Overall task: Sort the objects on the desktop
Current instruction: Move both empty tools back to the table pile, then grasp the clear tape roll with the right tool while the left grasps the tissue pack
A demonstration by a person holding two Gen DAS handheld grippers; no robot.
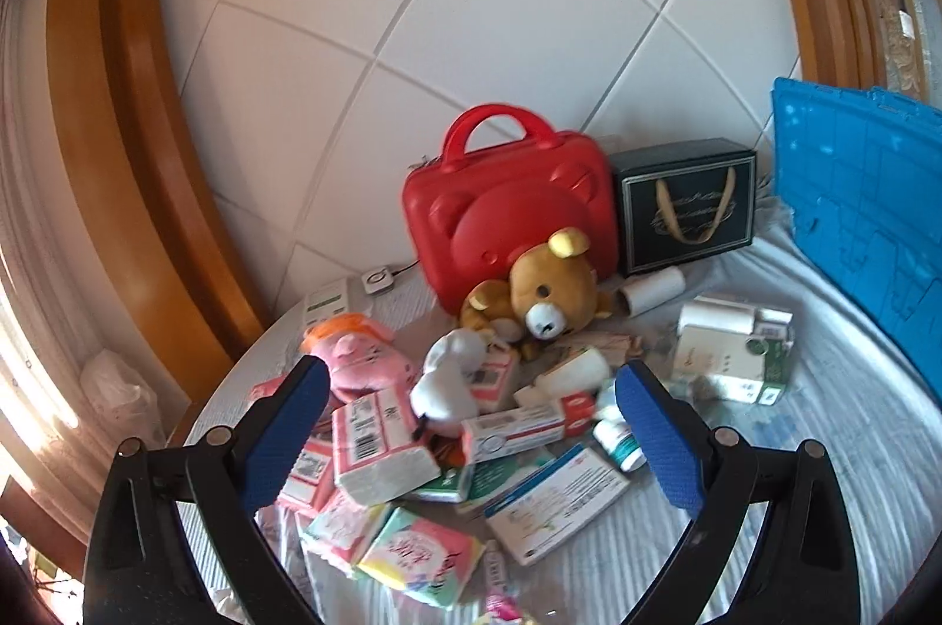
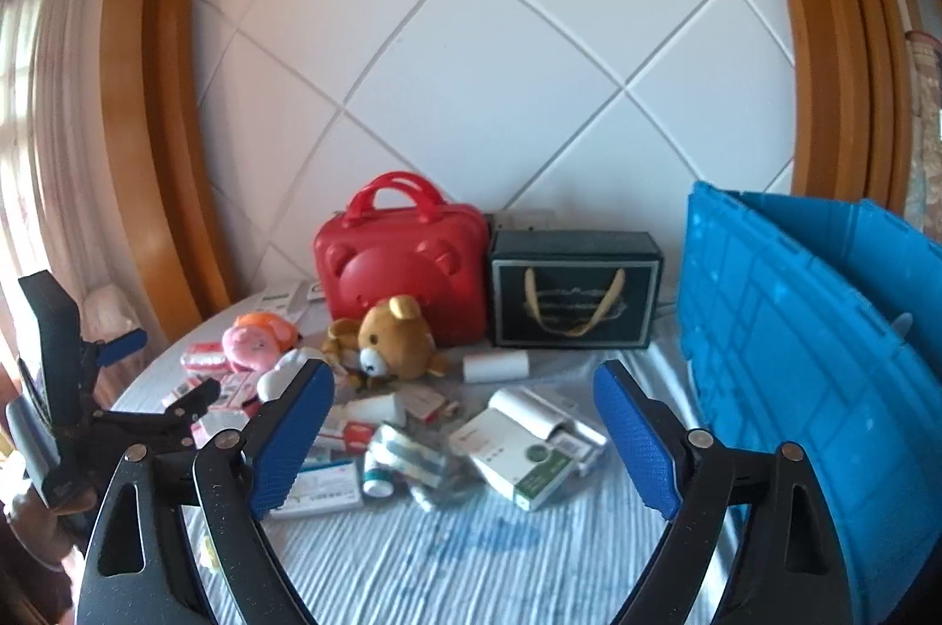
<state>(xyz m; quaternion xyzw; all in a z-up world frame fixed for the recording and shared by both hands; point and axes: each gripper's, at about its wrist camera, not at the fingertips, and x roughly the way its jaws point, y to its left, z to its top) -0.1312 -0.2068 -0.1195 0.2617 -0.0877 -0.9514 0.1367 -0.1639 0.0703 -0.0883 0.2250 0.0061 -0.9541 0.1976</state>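
Right now you are holding both grippers spread and empty, the left gripper [image 1: 471, 419] over the near clutter [image 1: 465, 454], the right gripper [image 2: 465, 436] facing boxes [image 2: 524, 454] mid-worktop, likely since the crate [image 2: 812, 360] is standing right.

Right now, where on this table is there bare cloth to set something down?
Bare striped cloth lies nearest the right gripper, between the medicine boxes and the blue crate. It is crowded leftward, around the brown bear.

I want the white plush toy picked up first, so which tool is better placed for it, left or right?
Probably left: the white plush toy lies between the left tool's open fingers, while the right tool faces the medicine boxes.
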